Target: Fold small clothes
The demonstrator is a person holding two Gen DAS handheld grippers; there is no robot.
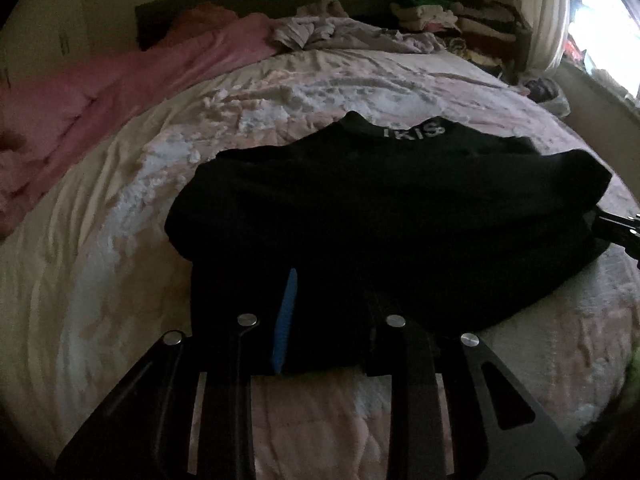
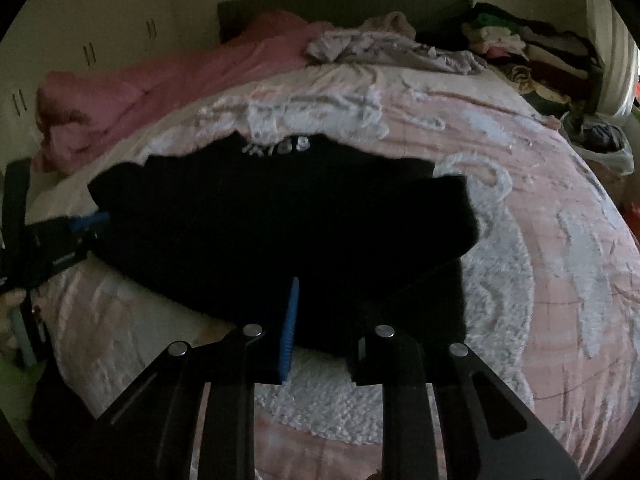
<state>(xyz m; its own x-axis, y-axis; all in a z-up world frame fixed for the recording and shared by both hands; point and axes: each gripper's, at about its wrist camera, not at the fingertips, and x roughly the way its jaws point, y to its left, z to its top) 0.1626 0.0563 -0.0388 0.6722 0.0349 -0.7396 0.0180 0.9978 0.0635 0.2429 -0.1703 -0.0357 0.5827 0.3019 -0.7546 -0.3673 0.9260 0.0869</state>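
Lying flat on the pink bedspread (image 1: pixel 100 280): black garment (image 1: pixel 360 208), lettered waistband farthest away. Left gripper (image 1: pixel 328 320) and right gripper (image 2: pixel 328 332) spread apart at its near edge. Only in the right wrist view: wardrobe doors (image 2: pixel 88 56).

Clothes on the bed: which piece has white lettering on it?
The black garment spread nearest the tongs; white letters run along its far edge. The lilac bundle and the pink blanket show none.

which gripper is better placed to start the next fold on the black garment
Probably the left gripper: its open jaws already straddle the near hem of the black garment. The right gripper, also open, sits at the hem's edge.
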